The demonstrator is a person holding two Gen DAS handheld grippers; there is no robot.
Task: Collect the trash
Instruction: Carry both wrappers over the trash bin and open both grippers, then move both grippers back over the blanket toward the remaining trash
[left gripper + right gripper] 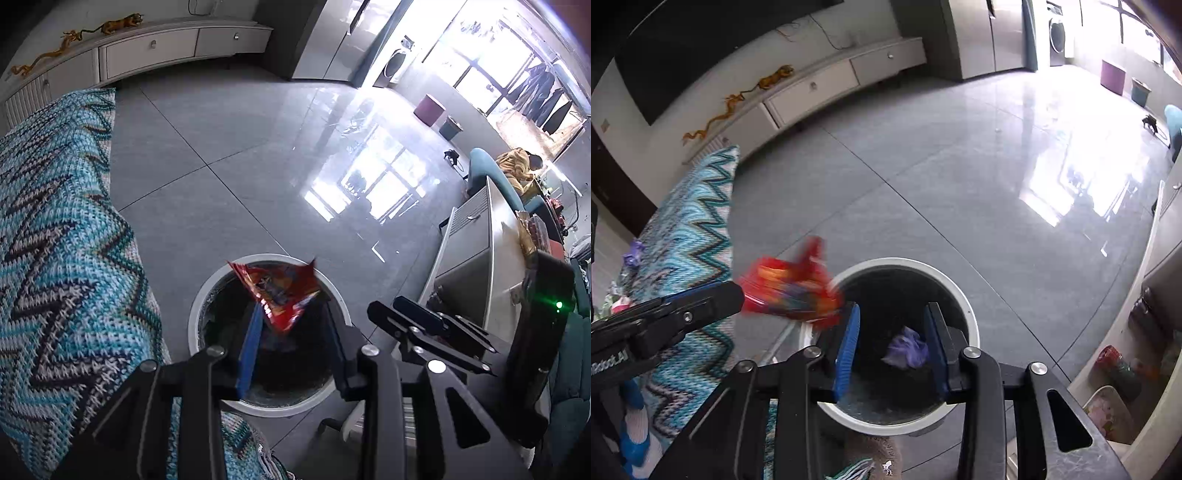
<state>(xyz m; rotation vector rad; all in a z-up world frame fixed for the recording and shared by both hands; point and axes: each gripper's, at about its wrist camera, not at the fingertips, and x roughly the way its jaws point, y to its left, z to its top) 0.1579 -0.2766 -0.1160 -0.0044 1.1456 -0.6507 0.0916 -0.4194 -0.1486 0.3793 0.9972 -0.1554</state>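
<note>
Both grippers over bin point(960, 291), jaws parted, gripping nothing. Left gripper point(291, 325): red wrapper point(284, 291) loose over bin mouth. Right gripper point(892, 347): purple scrap point(908, 347) dropping in. Purple bit point(633, 253) left on blanket point(690, 229).

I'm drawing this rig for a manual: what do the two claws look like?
Both are matte black with angular linkage arms joined by round silver pivot bolts. Each finger carries a blue ribbed pad. Left claw; right claw. In the right view the left claw's body bears white lettering, partly cut off. In the left view a green light glows on the right claw's body. No sleeves or cables show.
</note>
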